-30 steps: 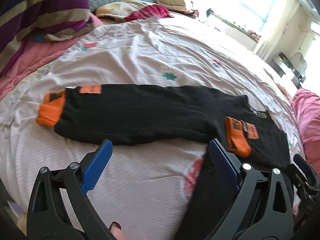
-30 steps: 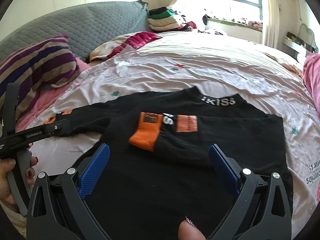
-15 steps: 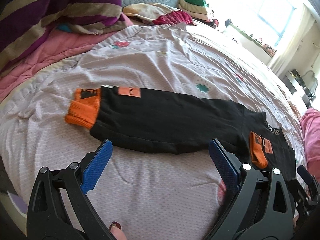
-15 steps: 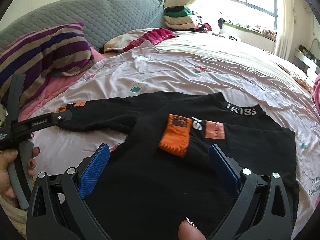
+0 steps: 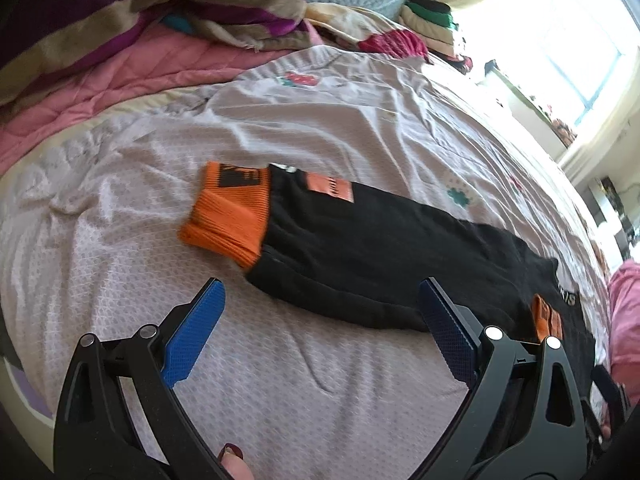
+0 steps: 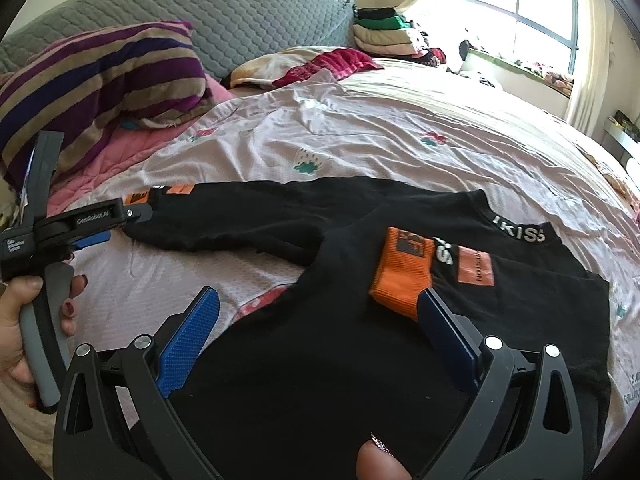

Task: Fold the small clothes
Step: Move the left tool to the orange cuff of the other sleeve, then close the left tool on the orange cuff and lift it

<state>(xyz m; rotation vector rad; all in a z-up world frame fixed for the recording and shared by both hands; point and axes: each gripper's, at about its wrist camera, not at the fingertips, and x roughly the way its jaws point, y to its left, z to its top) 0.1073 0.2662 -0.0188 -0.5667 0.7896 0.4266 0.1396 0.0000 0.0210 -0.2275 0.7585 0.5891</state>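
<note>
Your left claw is spread wide, empty, hovering over the bed sheet; straight ahead of it lies the outstretched sleeve of the black sweatshirt, with its orange cuff just ahead and left of the claw's left blue pad. The sleeve's lower edge runs close in front of the right pad, contact not clear. Your right claw is also wide and holds nothing, sitting low over the sweatshirt body, which fills the space between its pads. The second orange cuff is folded onto the chest, right in front of that claw's right pad, touching or nearly so. Beyond it is the collar printed "IKISS". From the right wrist view, the left claw shows far left, held by your left hand, its tip at the far sleeve's cuff end. Striped pillow and pink quilt lie far left of the claws, grey headboard behind, stacked clothes far ahead by the window.
</note>
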